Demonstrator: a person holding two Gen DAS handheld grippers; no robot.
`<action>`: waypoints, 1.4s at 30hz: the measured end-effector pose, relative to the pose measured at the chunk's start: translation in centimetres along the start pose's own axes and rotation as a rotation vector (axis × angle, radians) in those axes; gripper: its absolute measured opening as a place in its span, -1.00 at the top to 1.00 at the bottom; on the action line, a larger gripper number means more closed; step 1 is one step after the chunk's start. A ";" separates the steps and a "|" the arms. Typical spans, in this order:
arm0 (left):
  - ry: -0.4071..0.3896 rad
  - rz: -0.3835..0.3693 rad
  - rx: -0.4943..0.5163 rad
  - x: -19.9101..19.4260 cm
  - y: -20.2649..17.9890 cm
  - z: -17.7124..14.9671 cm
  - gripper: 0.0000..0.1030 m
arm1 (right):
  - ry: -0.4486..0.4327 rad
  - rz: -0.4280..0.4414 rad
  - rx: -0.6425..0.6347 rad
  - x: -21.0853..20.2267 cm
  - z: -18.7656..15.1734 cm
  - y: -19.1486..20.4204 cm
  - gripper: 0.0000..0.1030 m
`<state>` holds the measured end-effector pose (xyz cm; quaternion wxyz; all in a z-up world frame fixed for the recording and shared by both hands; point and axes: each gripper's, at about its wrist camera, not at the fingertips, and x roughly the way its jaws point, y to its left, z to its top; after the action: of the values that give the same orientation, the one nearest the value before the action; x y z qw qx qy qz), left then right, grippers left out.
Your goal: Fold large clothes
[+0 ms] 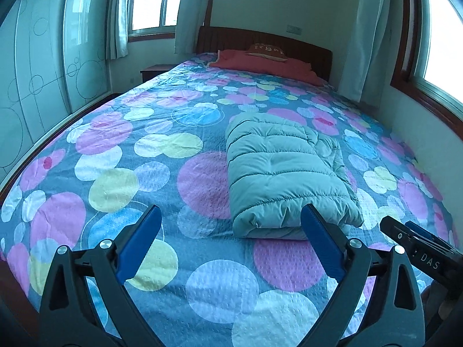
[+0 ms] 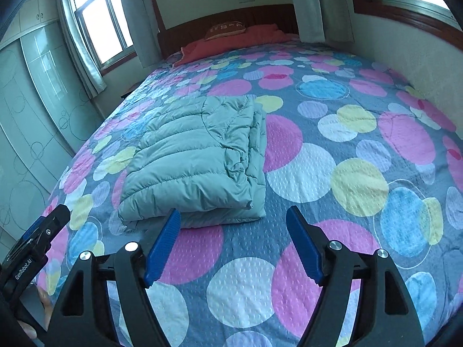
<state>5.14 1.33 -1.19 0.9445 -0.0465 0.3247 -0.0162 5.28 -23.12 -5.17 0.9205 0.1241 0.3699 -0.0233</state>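
Observation:
A pale green quilted puffer jacket (image 1: 285,173) lies folded into a thick rectangle on the bed (image 1: 144,173); it shows in the right wrist view too (image 2: 199,162). My left gripper (image 1: 231,225) is open above the bedspread, just short of the jacket's near edge and to its left, with nothing between its blue pads (image 1: 141,243). My right gripper (image 2: 233,231) is open as well, near the jacket's front right corner, and holds nothing. Each gripper shows at the edge of the other's view: the right gripper (image 1: 416,245) and the left gripper (image 2: 37,245).
The bedspread (image 2: 347,144) is grey-blue with big coloured circles. A red blanket (image 1: 266,63) and a small cushion (image 1: 267,50) lie at the wooden headboard. A wardrobe (image 1: 43,72) stands left of the bed, and a wall with a window (image 2: 405,29) runs along the right.

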 end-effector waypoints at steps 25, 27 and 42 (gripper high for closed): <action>-0.003 0.012 0.019 -1.7 -1.3 -0.2 -0.88 | -0.079 -0.022 -0.069 -2.5 -0.2 1.6 -0.46; 0.000 0.014 0.020 -1.7 -1.4 -0.4 -0.88 | -0.079 -0.024 -0.068 -2.5 -0.2 1.6 -0.46; 0.000 0.014 0.020 -1.7 -1.4 -0.4 -0.88 | -0.079 -0.019 -0.079 -2.6 -0.2 1.9 -0.46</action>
<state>3.56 -0.04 -0.34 0.9450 -0.0347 0.3250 -0.0130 3.44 -21.40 -3.13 0.9384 0.0831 0.3348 -0.0222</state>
